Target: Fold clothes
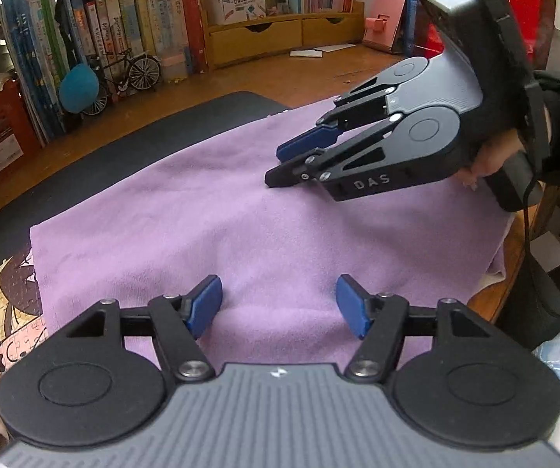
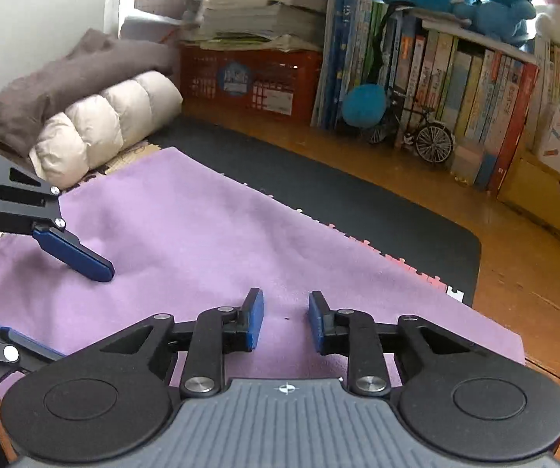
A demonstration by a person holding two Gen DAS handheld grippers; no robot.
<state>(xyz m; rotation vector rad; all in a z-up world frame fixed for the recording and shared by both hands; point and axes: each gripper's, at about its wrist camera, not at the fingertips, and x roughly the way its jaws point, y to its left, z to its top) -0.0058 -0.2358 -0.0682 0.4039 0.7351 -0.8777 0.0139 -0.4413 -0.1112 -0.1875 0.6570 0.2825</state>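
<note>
Two tools hover over one purple cloth (image 1: 241, 210) — it lies flat on the black mat (image 1: 96, 163) atop the wooden surface (image 2: 513, 273). Left tool (image 1: 278, 306): jaws spread wide, empty, cloth directly below and ahead. Right tool (image 2: 285, 321): jaws parted, narrower gap, empty, over the cloth's near edge. Long axis seems to run between them — neither clearly nearer an edge.
</note>
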